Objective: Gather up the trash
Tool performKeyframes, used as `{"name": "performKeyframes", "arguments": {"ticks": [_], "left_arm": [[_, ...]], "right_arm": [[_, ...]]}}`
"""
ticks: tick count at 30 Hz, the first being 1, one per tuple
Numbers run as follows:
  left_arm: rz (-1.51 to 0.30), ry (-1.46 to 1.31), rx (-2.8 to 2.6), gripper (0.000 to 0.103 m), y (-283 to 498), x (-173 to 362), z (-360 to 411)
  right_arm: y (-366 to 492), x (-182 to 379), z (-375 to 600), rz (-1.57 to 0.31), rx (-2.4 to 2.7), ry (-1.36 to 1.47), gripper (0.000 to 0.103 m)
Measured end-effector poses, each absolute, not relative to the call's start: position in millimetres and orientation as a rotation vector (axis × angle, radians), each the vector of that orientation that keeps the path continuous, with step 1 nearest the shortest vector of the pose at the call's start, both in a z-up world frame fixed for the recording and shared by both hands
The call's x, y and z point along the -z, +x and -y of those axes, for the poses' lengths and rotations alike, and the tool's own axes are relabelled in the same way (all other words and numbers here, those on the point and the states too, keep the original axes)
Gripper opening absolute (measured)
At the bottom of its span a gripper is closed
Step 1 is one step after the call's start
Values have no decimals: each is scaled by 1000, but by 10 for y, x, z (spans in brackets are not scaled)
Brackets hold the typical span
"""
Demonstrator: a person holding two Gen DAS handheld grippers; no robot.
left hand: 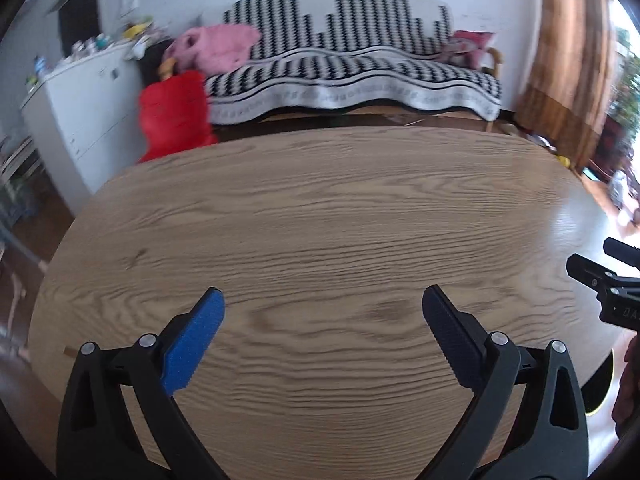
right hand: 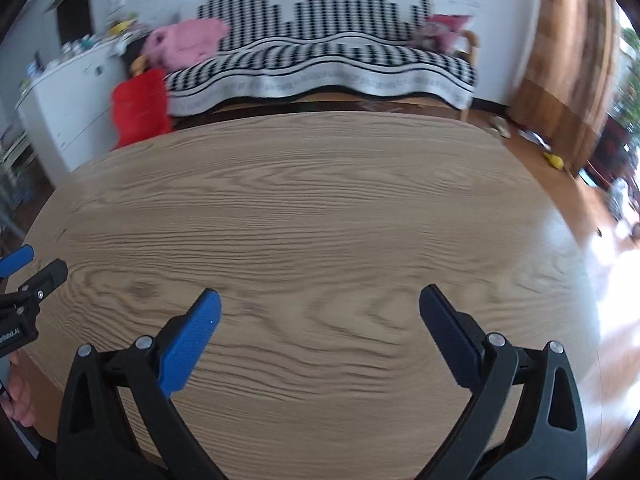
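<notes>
Both the left claw (left hand: 323, 300) and right claw (right hand: 319, 302) hang spread and empty over the bare wooden tabletop (left hand: 320, 208), no trash in view, so the next move is probably finding some.

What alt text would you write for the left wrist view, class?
The open left hand-held gripper hangs over a wooden table with nothing between its fingers. Beyond stand a black-and-white covered sofa, a red bag and a white cabinet.

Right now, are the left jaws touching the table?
Apart. In the left wrist view the left gripper hangs open over the bare wooden table; the grain shows unbroken between and under the tips.
</notes>
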State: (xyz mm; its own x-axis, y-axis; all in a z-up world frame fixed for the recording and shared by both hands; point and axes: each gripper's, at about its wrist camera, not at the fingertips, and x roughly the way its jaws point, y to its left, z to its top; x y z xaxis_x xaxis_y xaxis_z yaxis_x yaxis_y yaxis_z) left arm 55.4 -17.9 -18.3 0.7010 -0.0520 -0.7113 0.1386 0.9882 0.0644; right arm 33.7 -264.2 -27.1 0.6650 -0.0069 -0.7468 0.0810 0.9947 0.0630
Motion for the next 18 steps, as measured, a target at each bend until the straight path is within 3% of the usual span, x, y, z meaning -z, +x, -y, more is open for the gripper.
{"name": "performKeyframes", "arguments": {"ticks": [18], "left_arm": [[-785, 105, 91, 96, 718, 221, -35]], "right_arm": [[572, 454, 2340, -873, 30, 87, 96]]}}
